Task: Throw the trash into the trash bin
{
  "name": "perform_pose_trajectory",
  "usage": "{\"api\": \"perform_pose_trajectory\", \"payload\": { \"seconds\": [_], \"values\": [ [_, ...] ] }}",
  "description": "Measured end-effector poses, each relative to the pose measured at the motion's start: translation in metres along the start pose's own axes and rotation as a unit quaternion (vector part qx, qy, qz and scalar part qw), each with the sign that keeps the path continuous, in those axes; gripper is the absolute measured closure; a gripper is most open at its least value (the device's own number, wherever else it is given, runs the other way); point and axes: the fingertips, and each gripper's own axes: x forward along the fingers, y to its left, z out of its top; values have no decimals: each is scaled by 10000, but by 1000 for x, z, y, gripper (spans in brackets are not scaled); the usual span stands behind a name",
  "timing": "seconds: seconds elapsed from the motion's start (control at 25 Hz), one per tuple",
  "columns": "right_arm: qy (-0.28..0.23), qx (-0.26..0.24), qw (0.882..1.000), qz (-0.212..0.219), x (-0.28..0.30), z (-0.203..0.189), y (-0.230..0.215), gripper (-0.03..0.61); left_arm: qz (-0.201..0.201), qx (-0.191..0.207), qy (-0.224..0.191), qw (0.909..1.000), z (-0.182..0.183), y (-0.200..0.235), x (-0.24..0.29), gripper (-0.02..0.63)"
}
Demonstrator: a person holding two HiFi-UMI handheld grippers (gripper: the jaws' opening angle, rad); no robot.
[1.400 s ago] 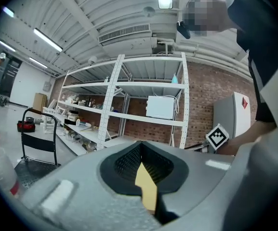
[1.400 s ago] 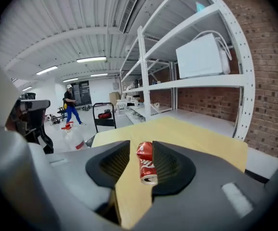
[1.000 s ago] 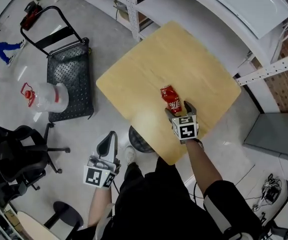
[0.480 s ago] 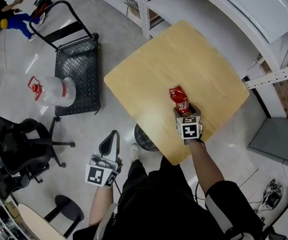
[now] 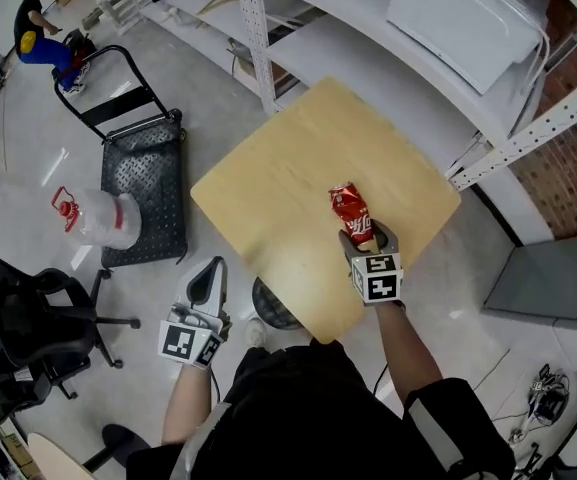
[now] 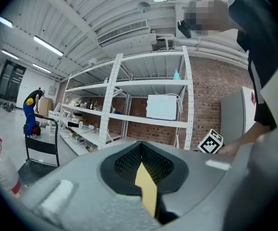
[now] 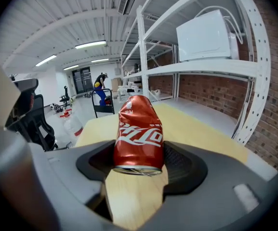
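seen from above your head, left to right: a black swivel office chair (image 5: 28, 313) sits at the far left on the pale floor. just right of it is a clear plastic water jug with a red cap (image 5: 103, 218), close beside a black metal platform trolley with a tubular handle (image 5: 140, 178). far off in the top left corner there is a person in blue clothes (image 5: 36, 28).

your left gripper (image 5: 208, 280) hangs over the floor, clear of the table's left edge. its own view shows the two jaws pressed together at the tips, with nothing between them.

under the table's near edge is a dark round object (image 5: 273, 306). it is partly hidden, and it could be the trash bin or the table's foot.

the square light wooden tabletop (image 5: 288, 158) fills the middle, turned like a diamond. over its near right part is the crushed red aluminium soda can (image 5: 351, 211), pinched in your right gripper (image 5: 368, 234). that gripper's jaws have just been closing, and its own view shows both pads against the can's sides. the can's flat end faces the camera and its dented body points away over the wood.

behind the table and to the right runs white metal shelving (image 5: 368, 38) with white boxes on it. a red brick wall (image 5: 568, 178) lies at the far right.
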Motion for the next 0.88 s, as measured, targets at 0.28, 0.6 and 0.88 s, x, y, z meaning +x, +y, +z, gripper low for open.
{"api": "perform_pose_trajectory", "payload": {
  "seconds": [0.28, 0.6, 0.88],
  "values": [
    [46, -413, 9970, 650, -16, 4, 3, 272, 100, -62, -196, 9997, 6, -49, 11, 611],
    [248, -1222, 9789, 1620, 11, 6, 62, 272, 1340, -124, -372, 9902, -3, -42, -70, 611],
    [43, -1832, 9545, 2352, -1, 32, 177, 272, 2531, -34, -901, 9632, 4, -7, -200, 611]
  ]
}}
